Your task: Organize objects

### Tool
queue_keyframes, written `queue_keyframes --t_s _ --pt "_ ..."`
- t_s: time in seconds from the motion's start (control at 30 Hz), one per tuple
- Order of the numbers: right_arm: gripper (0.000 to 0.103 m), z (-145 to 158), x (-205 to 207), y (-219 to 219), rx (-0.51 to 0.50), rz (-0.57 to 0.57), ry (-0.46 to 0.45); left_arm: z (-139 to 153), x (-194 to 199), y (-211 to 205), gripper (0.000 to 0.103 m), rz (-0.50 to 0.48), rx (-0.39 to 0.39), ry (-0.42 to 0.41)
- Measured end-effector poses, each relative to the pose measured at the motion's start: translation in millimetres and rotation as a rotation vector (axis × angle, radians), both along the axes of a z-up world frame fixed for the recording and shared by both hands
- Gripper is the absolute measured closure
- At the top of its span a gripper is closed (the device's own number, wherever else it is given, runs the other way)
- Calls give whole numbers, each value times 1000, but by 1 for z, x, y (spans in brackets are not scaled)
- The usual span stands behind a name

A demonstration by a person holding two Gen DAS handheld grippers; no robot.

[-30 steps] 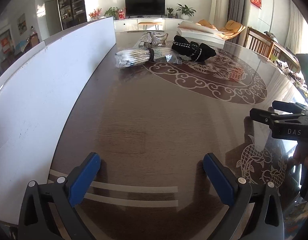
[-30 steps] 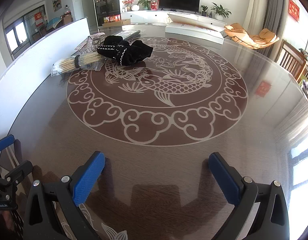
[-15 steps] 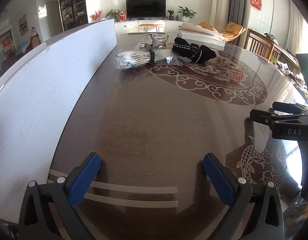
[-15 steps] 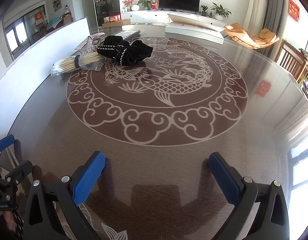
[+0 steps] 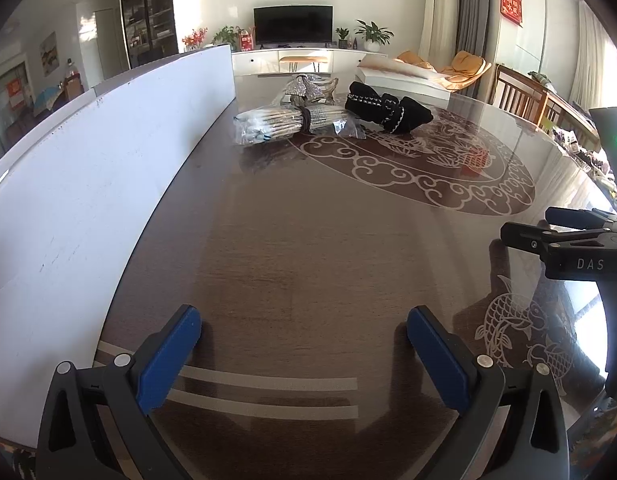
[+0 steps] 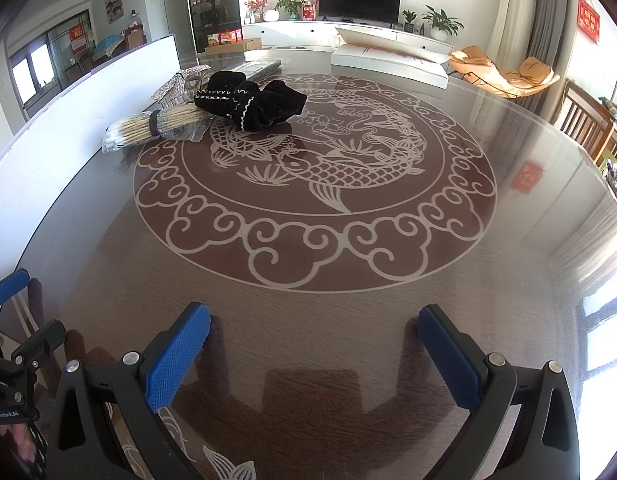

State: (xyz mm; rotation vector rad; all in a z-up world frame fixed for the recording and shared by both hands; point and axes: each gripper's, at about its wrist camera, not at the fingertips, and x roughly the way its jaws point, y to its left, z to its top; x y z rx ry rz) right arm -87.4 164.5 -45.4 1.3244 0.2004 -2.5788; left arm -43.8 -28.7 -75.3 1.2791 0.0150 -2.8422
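Note:
A bundle of pale sticks in clear plastic [image 5: 296, 123] [image 6: 156, 128] lies far ahead on the round glass-topped table [image 5: 308, 248]. A black cloth pouch with white trim [image 5: 388, 112] [image 6: 252, 104] lies right of it. A silver glittery item [image 5: 308, 86] [image 6: 184, 84] lies behind them. My left gripper [image 5: 304, 344] is open and empty, low over the near table edge. My right gripper [image 6: 314, 348] is open and empty, low over the near table. The right gripper also shows at the right edge of the left wrist view [image 5: 568, 240].
A long white board [image 5: 88, 168] [image 6: 68, 120] stands along the table's left side. A flat dark package [image 6: 260, 67] lies behind the pouch. A white box [image 6: 388, 60] sits at the table's far side. Wooden chairs [image 6: 588, 124] stand at the right.
The left wrist view has shifted slightly, with the far objects a little lower and nearer the middle. The right gripper has not moved.

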Motion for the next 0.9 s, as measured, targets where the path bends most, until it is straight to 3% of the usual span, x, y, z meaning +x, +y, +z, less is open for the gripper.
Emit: queue_keyframes --t_s 0.9 --pt "0 0 0 0 0 1 0 0 -4 0 0 6 0 1"
